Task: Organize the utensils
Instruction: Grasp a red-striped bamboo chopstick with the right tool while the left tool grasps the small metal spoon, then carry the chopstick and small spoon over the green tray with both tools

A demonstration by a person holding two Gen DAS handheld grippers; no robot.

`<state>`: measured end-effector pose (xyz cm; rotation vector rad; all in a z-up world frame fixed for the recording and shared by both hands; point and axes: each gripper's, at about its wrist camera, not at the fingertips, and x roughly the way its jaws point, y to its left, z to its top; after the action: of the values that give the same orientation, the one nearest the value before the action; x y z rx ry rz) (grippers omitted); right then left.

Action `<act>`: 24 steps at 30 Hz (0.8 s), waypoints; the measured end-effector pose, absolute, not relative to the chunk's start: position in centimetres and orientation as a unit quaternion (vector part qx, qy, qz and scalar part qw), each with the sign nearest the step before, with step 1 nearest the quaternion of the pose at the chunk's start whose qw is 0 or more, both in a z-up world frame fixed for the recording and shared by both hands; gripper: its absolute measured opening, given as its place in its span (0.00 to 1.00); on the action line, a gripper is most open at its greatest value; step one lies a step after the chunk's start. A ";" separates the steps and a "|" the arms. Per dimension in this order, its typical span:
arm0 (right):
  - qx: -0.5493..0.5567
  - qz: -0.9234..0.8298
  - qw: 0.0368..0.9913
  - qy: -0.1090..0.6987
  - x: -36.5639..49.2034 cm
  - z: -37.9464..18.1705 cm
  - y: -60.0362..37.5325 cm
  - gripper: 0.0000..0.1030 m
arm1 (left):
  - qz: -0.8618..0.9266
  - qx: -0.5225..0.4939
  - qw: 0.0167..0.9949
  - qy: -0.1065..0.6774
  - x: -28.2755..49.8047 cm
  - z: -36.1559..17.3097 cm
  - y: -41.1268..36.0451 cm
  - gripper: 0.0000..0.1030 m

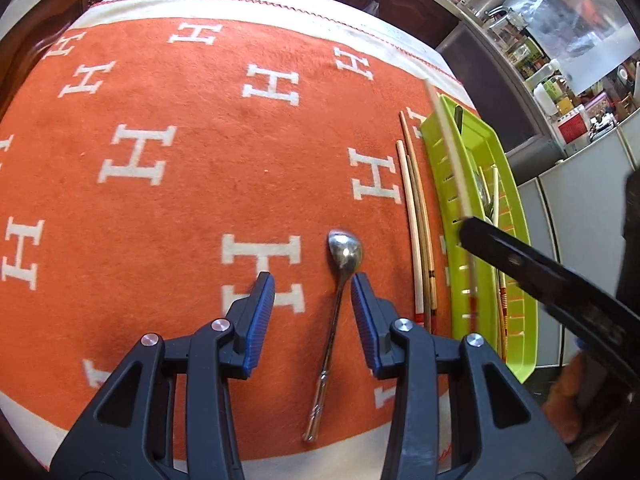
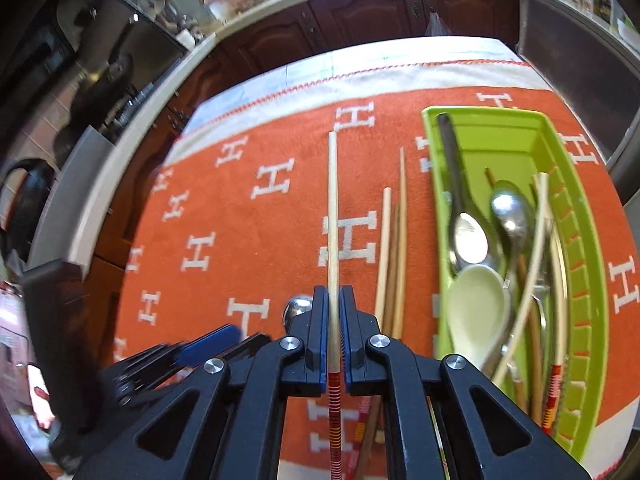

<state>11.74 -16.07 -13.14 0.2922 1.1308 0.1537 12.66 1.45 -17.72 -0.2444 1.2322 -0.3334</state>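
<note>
1. Nearest the tray (image 2: pixel 516 124), on its left, the right gripper (image 2: pixel 333 300) is clamped tight on one chopstick (image 2: pixel 332 200), pinched near its red-striped end so the pale shaft runs straight out ahead, clear of the cloth (image 1: pixel 160 200).
2. Left of the tray again, the left gripper (image 1: pixel 312 284) hangs with its jaws partly apart and nothing between the ribbed blue pads (image 1: pixel 264 300); they straddle the spoon (image 1: pixel 345 248) without touching it (probably lining up a pick).
3. The spoon is polished steel, with an oval bowl and a slim, knobbed handle, lying flat with its bowl pointing away.
4. Between spoon and tray, three more chopsticks (image 2: pixel 390 248) lie side by side, smooth light wood, tapering away.
5. The tray is lime-green plastic, long with slotted walls, already holding steel spoons, a cream soup spoon (image 2: pixel 476 308) and chopsticks.
6. Beneath it all spreads an orange woolly cloth with white H shapes.
</note>
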 end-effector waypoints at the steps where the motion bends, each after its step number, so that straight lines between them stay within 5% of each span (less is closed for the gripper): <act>1: 0.144 0.075 0.833 0.529 11.2 -12.7 -16.7 0.05 | -0.151 -0.107 0.795 0.578 12.8 -17.9 0.9 0.35; 7: 0.180 0.081 0.836 0.512 8.9 -11.5 -20.9 0.05 | -0.132 -0.066 0.801 0.580 13.5 -17.9 -2.2 0.34; 11: 0.192 0.076 0.841 0.501 7.9 -11.4 -23.1 0.05 | -0.109 -0.014 0.810 0.576 13.7 -17.8 -4.5 0.15; 24: 0.223 0.064 0.848 0.477 6.4 -11.9 -26.6 0.05 | -0.109 -0.057 0.824 0.553 12.3 -16.5 -4.0 0.00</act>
<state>6.40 -26.60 -11.87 0.4707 1.0055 0.1352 12.29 -4.01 -16.48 -0.1201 1.1759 -0.2324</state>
